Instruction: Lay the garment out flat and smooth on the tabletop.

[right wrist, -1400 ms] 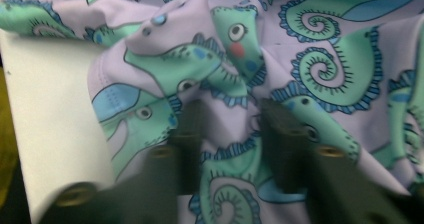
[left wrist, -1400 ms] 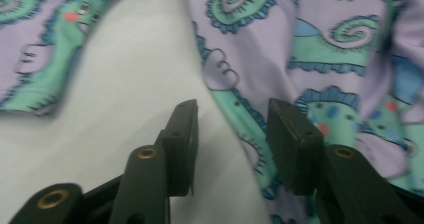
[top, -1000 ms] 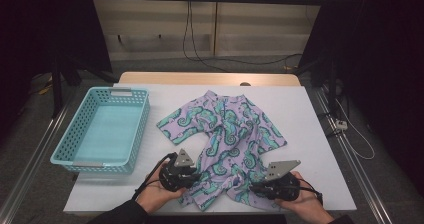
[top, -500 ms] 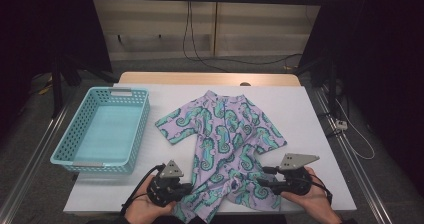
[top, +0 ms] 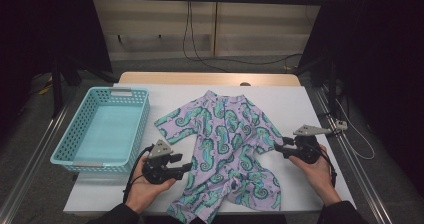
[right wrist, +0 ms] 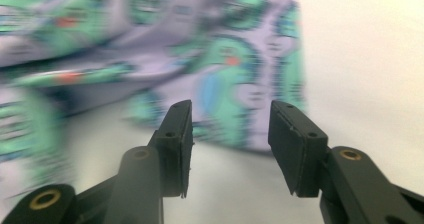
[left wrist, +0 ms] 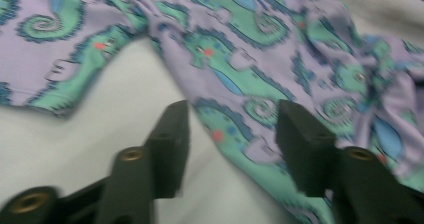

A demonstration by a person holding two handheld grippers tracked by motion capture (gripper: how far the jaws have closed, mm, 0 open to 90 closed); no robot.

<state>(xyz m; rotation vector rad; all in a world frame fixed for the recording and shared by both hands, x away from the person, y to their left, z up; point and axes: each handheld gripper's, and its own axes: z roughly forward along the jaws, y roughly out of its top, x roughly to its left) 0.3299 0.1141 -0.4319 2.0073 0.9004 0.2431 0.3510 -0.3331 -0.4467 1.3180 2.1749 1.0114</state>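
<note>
Left gripper (top: 186, 167) just opened; right gripper (right wrist: 230, 149) spread, likely clear of romper (top: 227, 144) (own view blurred).

The garment (top: 225, 144) lies mid-table (top: 310, 104) — the basket (top: 102, 129) to its left. One gripper sits either side — left gripper (top: 184, 166), right gripper (top: 278, 146).

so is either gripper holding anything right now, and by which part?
Nothing held. Left gripper and right gripper jaws stand open beside the lilac seahorse-print garment, left's just opened.
</note>
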